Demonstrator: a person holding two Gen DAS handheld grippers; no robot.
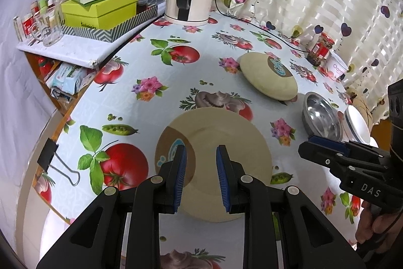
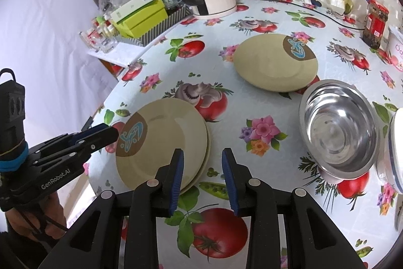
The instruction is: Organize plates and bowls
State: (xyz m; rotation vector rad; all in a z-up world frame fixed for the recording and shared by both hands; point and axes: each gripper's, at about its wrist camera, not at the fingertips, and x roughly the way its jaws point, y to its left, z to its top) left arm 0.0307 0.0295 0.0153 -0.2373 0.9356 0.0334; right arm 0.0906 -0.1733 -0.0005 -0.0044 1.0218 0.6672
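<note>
Right wrist view shows the counter (image 2: 277, 150) with two tan plates stacked at near left (image 2: 163, 140), a third plate (image 2: 272, 64) lying far, and a steel bowl (image 2: 340, 125) beside a white bowl (image 2: 396, 150) at right. By my judgement one stack is made and the rest remains. Left gripper (image 1: 201, 175) and right gripper (image 2: 202, 180) are both apart, empty.

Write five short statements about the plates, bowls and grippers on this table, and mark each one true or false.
1. The near stack holds at least two beige plates. True.
2. The steel bowl holds food. False: it is empty.
3. The left gripper grips a plate. False: it is open, holding nothing.
4. The far plate lies apart from the near stack. True.
5. The right gripper is shut on the steel bowl. False: it is open, empty.
</note>
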